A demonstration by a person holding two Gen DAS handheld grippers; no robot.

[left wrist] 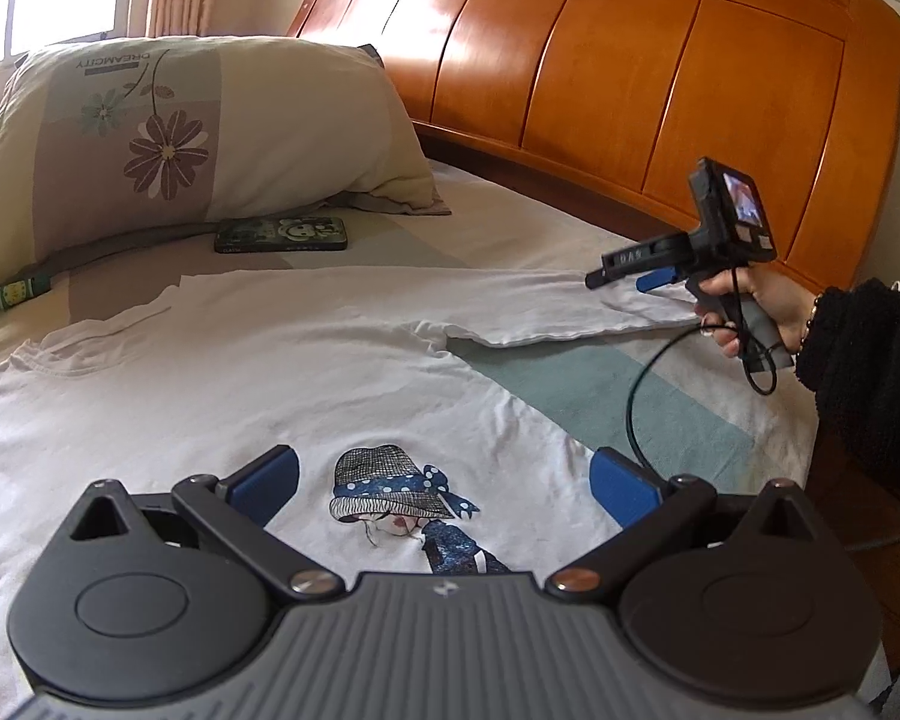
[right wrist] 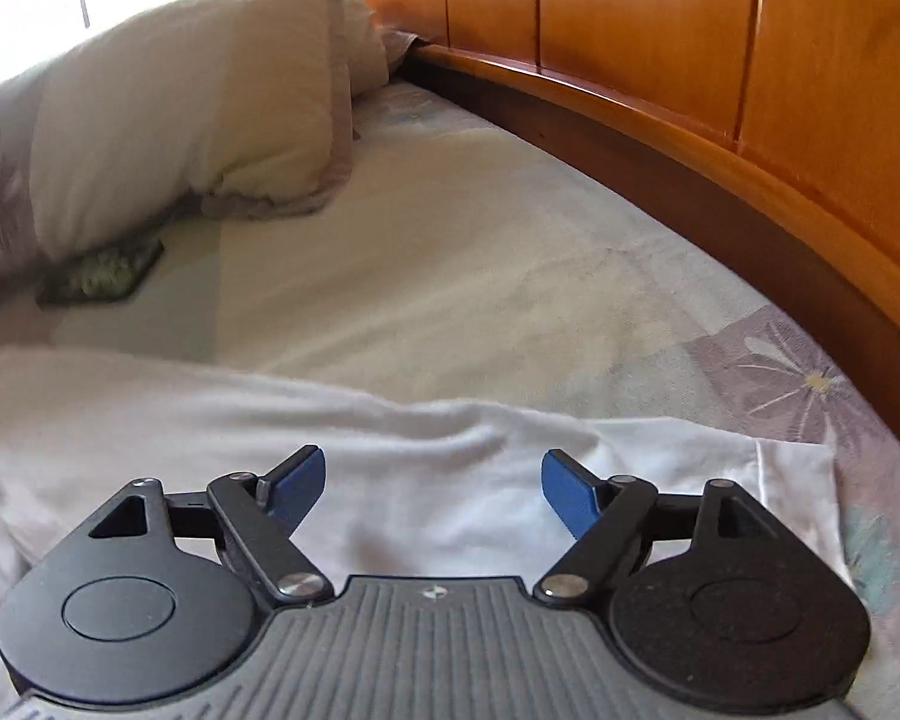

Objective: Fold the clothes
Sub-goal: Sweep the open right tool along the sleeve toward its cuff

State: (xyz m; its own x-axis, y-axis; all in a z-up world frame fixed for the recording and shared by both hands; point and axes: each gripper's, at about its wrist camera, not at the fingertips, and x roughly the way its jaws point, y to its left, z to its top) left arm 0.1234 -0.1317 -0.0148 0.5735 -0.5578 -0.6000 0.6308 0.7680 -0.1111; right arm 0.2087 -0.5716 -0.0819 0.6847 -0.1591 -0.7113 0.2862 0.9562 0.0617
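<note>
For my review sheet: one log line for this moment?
white shirt flat on bed | right gripper open above sleeve | left gripper open over print

Only one clear text from where I'm driving: "DREAMCITY" printed on the pillow (left wrist: 168,126), upside down in the left wrist view, near the pillow's top edge above the green and purple flower prints. There's a smaller line of print right under it on the same pillow, too small to read. The dark phone case (left wrist: 281,234) lying just in front of the pillow has tiny lettering along its near edge, unreadable. The right gripper (left wrist: 621,279), seen from the left wrist view well to the right of the pillow, has pale markings on its black side, can't make them out. Right wrist view: nothing readable.
</note>
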